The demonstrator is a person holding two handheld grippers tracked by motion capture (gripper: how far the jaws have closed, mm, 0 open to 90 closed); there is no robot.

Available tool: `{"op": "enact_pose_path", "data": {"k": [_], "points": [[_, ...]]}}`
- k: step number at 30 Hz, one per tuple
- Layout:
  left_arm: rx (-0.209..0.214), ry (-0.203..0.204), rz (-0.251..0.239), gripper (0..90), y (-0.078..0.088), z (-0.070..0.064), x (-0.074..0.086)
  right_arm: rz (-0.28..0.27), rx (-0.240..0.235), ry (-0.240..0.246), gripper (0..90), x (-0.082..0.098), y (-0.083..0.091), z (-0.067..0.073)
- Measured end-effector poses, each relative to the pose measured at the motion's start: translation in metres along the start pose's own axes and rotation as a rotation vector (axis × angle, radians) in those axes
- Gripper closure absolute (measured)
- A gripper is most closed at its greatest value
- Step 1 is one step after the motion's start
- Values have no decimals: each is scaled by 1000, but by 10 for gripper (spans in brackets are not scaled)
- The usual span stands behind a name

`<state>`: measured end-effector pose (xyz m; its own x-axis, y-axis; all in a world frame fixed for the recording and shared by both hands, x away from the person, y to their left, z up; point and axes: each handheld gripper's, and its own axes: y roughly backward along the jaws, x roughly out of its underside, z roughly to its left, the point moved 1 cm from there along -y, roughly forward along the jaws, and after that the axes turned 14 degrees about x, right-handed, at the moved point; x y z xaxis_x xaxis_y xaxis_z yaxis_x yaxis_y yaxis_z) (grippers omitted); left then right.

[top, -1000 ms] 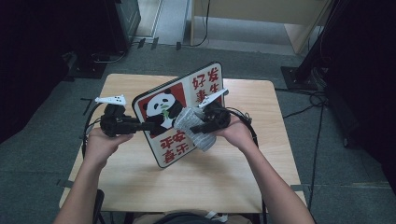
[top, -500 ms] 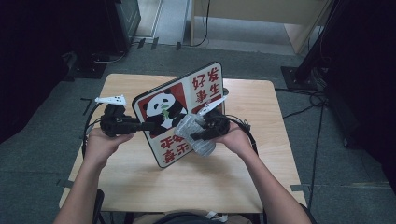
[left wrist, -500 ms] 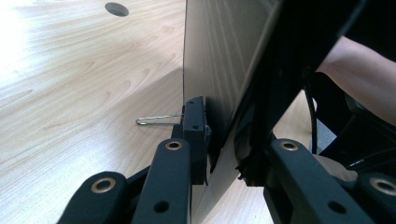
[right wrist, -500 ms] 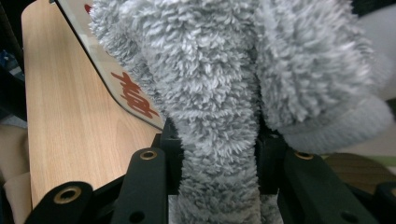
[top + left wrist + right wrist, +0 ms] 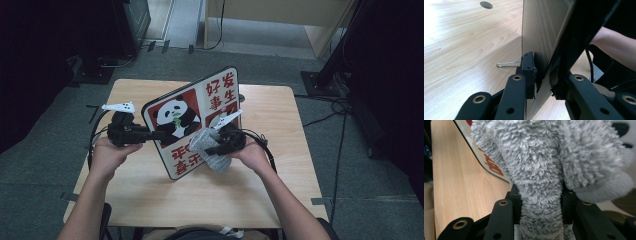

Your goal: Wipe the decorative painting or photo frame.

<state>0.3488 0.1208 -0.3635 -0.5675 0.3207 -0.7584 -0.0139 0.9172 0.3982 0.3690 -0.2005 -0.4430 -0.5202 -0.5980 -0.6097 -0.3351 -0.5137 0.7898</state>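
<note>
Panda board (image 5: 192,122) stands tilted on edge over the middle of the wooden table (image 5: 150,195), its printed face toward the person. Left gripper (image 5: 150,134) is clamped on the board's left edge, jaws narrow, one on each face of the panel. Right gripper (image 5: 207,149) pinches a fluffy grey cloth (image 5: 210,150) tight, the cloth pressed against the board's lower right face.

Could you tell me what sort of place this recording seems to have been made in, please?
Probably a lab or studio corner set up for recording, not a home: a small wooden table stands alone on grey carpet, cables trail across the floor, and dark equipment stands surround it.
</note>
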Motion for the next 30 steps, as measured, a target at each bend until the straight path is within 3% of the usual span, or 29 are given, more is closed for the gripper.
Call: {"op": "enact_pose_path", "data": {"k": [30], "points": [[0, 0, -3, 767, 0, 0, 0, 47, -8, 1, 646, 26, -23, 2]]}}
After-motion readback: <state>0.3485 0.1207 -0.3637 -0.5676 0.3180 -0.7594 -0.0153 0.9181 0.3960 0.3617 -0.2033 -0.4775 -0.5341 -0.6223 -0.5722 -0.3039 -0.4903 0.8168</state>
